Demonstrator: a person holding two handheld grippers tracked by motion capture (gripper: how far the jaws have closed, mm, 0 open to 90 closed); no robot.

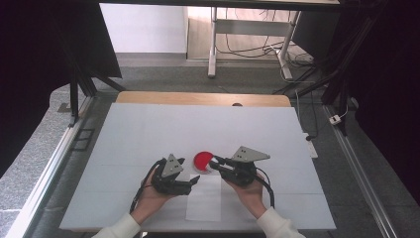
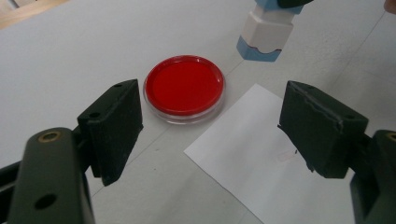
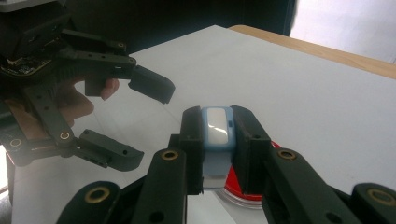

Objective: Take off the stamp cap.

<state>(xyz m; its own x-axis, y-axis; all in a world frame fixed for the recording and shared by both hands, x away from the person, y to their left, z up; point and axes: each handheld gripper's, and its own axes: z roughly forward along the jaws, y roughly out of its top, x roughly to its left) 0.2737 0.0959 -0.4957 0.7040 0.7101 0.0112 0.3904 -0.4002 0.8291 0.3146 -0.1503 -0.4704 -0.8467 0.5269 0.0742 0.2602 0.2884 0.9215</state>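
- The right gripper (image 1: pixel 216 162) pinches a small blue and white stamp (image 3: pixel 216 129); in the right gripper view its two black jaws press on the stamp's opposite sides.
- In the left gripper view the stamp (image 2: pixel 267 32) hangs above the table with its blue foot pointing down, just beside the red ink pad (image 2: pixel 184 87) and apart from it.
- The ink pad is a round, shallow dish with a clear rim and a red inside; it lies flat on the white table (image 1: pixel 148 134), in the high view between the two grippers and nearer to the right one (image 1: pixel 202 159).
- A white sheet of paper (image 1: pixel 204 197) lies flat on the table just in front of the ink pad, on the person's side; one corner points toward the pad (image 2: pixel 243 158).
- The left gripper (image 1: pixel 195 182) has its jaws spread wide with nothing between them; it is near the paper's left edge and points toward the ink pad.
- In the right gripper view the left gripper (image 3: pixel 135 123) shows at the left, open, with fingers behind it.
- Both hands rest low over the near half of the table, with white sleeves at the bottom edge.
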